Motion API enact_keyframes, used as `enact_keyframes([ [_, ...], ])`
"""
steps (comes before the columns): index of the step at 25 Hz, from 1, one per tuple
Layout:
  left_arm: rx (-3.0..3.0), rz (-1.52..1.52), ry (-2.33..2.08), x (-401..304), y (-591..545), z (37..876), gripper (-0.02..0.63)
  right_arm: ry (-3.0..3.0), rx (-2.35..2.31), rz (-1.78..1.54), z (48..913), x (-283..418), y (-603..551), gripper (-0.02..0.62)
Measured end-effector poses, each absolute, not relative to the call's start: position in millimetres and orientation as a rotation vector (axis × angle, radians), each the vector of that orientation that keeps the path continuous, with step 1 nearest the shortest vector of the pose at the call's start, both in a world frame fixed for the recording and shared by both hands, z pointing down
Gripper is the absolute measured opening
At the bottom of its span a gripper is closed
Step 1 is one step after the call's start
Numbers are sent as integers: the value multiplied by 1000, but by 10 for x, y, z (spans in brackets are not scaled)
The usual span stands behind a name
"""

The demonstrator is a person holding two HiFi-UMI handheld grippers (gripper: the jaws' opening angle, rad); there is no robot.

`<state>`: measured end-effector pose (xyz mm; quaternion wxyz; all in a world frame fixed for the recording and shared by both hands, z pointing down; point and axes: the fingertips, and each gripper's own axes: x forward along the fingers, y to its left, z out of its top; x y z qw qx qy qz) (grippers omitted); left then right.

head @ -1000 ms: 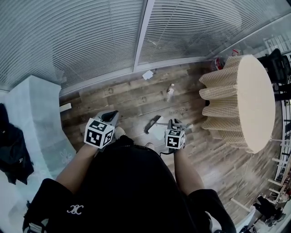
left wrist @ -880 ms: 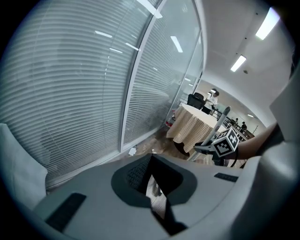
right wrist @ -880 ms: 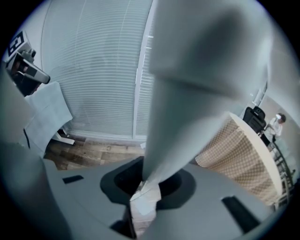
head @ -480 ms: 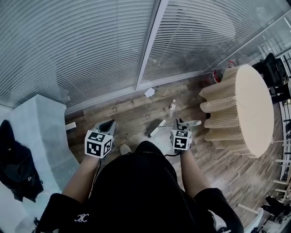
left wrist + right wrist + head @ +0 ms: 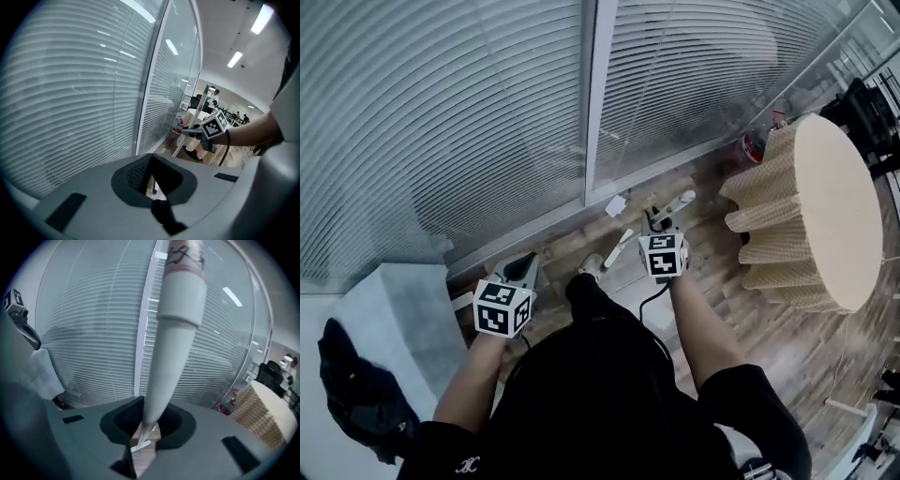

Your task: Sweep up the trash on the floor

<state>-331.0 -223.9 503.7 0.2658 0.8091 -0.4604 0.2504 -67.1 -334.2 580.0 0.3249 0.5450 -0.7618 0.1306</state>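
Note:
My right gripper is shut on a long white broom handle, which rises between its jaws in the right gripper view. The handle's lower part slants down toward the wood floor. In the left gripper view the same handle runs below the right gripper. A crumpled white paper lies on the floor by the glass wall, just beyond the broom. My left gripper hangs at the left with its jaws together and nothing held.
A glass wall with blinds stands straight ahead, with a white frame post. A round wicker-sided table stands at the right, a red can behind it. A pale grey block stands at the left.
The person has stepped closer to the glass wall. The right gripper went forward and up with the broom handle. The plastic bottle on the floor is no longer in view.

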Motion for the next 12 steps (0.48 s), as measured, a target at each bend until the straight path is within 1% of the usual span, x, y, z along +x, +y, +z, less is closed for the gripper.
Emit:
enact_keyframes([
  [4, 2211, 732, -1216, -3263, -2842, 4757, -3, -2057, 1351, 352, 5809, -831, -3877, 80],
  [8, 2217, 790, -1163, -3196, -3226, 4983, -3, -2079, 1369, 323, 6085, -897, -4320, 80],
  [12, 2226, 861, -1077, -3064, -3484, 5151, -3, -2006, 1451, 386, 6426, -775, -4667, 80],
])
